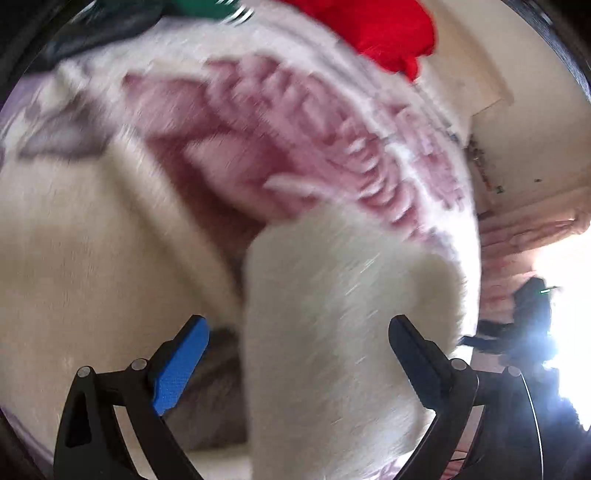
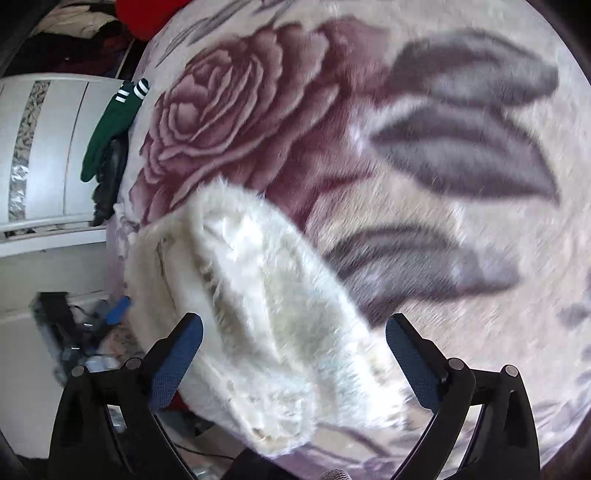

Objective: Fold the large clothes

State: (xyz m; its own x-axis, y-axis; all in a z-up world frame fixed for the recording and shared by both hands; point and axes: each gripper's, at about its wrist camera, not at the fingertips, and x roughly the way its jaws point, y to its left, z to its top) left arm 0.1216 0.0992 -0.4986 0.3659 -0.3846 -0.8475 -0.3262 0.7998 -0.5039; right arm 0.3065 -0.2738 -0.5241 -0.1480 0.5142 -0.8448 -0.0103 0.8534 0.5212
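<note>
You're working over a plush blanket (image 2: 424, 229) printed with a big rose and grey leaves, spread beside a white cabinet (image 2: 48, 147). A red garment (image 1: 391, 33) and a green one (image 2: 110, 125) lie at its edge. The white fluffy garment (image 2: 266, 314) lies between both grippers' spread fingers: your left gripper (image 1: 297, 350) and right gripper (image 2: 293, 350) gape, clamping nothing.
</note>
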